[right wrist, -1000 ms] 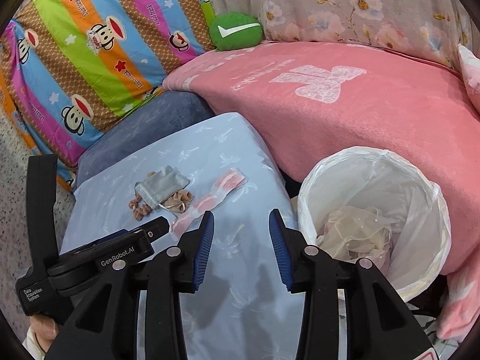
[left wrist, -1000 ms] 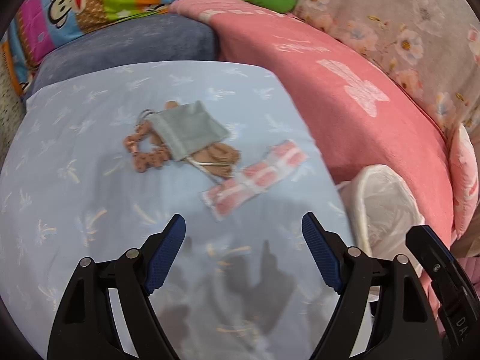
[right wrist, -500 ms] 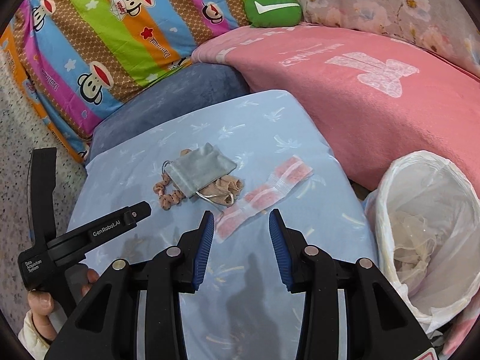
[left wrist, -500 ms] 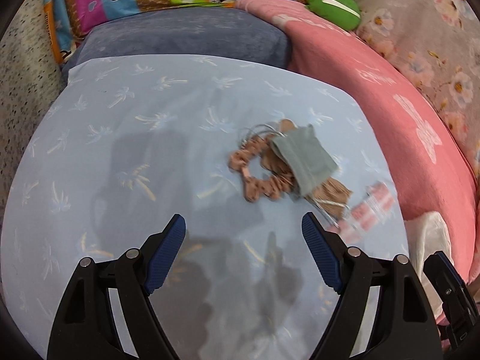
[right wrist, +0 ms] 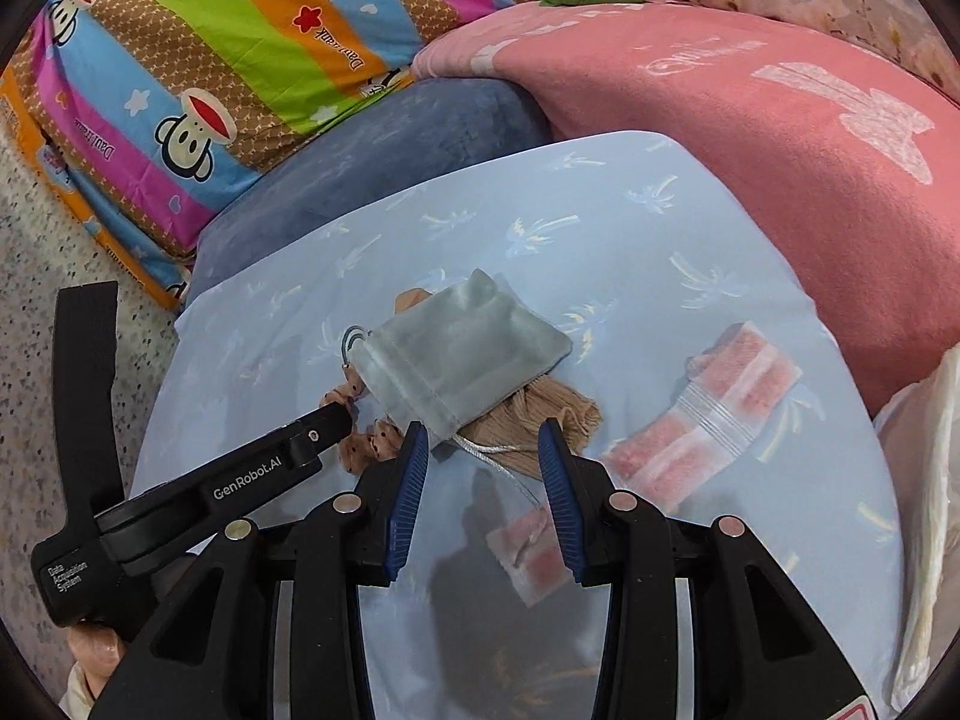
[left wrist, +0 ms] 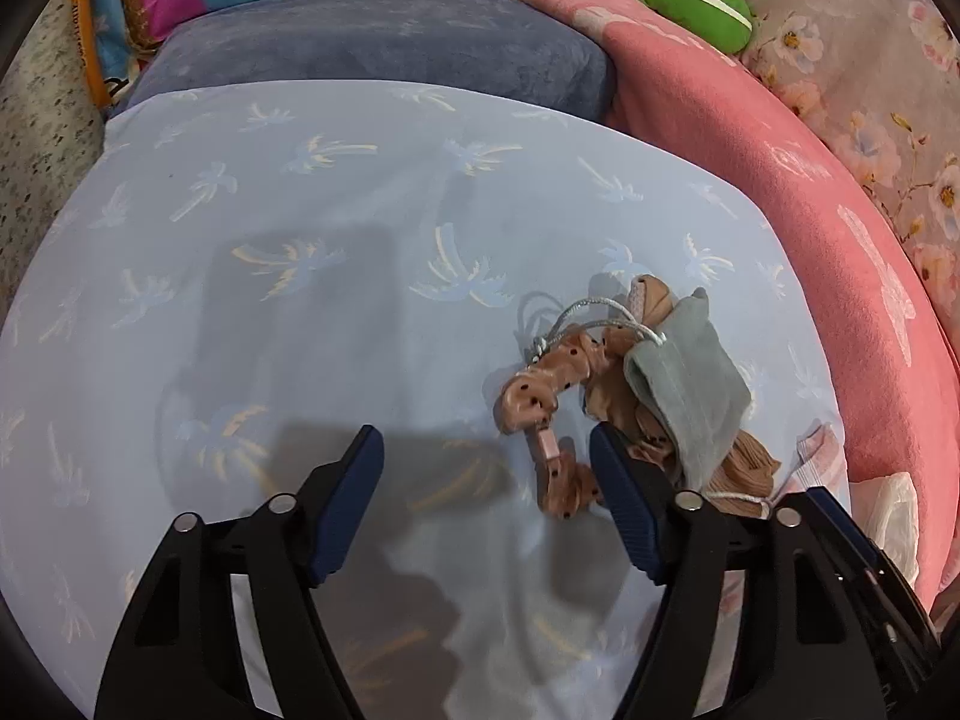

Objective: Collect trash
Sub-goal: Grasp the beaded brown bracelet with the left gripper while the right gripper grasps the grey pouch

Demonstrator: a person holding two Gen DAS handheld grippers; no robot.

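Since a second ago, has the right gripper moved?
Yes. The right gripper has come forward and left, away from the white bin, to the grey pouch.

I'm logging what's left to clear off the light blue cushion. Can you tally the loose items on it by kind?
Grey drawstring pouch: 1
Tan polka-dot scrunchie: 1
Tan crumpled stocking: 1
Pink-and-clear zip bags: 2, the second below the right gripper
Total: 5

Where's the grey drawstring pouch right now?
The grey drawstring pouch lies on the light blue pillow, on top of the tan stocking, just ahead of the right gripper; the pink zip bag lies to its right.
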